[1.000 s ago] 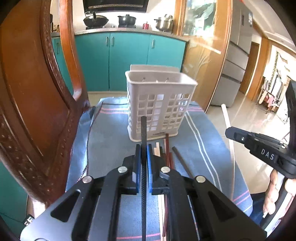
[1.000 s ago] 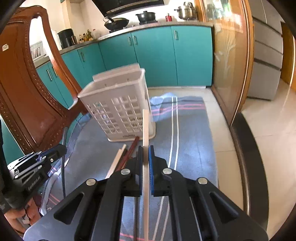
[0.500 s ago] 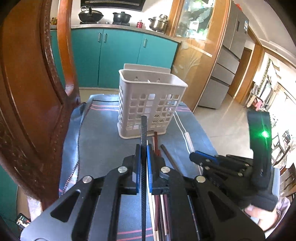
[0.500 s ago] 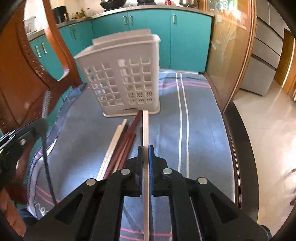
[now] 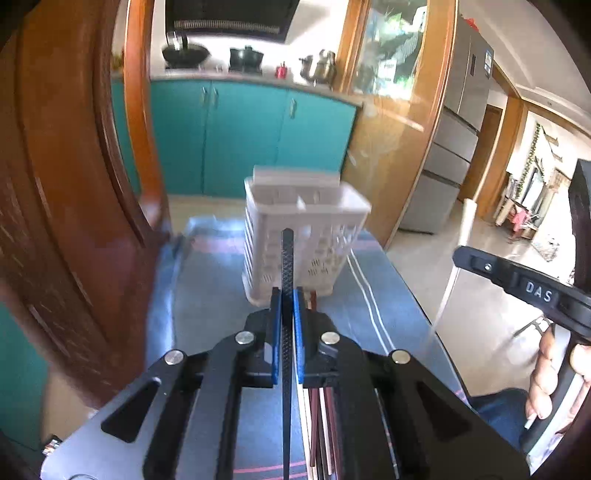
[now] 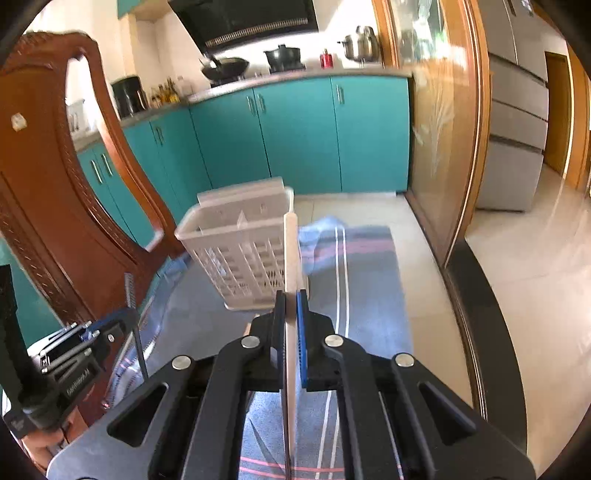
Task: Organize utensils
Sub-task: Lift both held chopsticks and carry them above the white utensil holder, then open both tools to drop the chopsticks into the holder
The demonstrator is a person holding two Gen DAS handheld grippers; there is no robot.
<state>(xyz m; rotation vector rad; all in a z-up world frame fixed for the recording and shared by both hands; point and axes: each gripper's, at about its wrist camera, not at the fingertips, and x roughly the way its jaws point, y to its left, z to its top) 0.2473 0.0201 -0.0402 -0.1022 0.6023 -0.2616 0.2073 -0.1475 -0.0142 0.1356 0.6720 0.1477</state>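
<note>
A carved wooden chair back [image 6: 55, 206] stands to the left of the tongs. Ahead, teal cabinets [image 6: 295, 136] carry a wok [image 6: 225, 68], a dark pot [image 6: 282, 55] and a steel pot [image 6: 360, 42]. A steel fridge [image 6: 517, 122] stands off right.

A home kitchen: teal cabinets [image 6: 303, 136] run under a counter with a wok [image 6: 225, 68] and pots [image 6: 282, 55], a range hood [image 6: 251, 18] above, a fridge [image 6: 517, 110] nearby.
</note>
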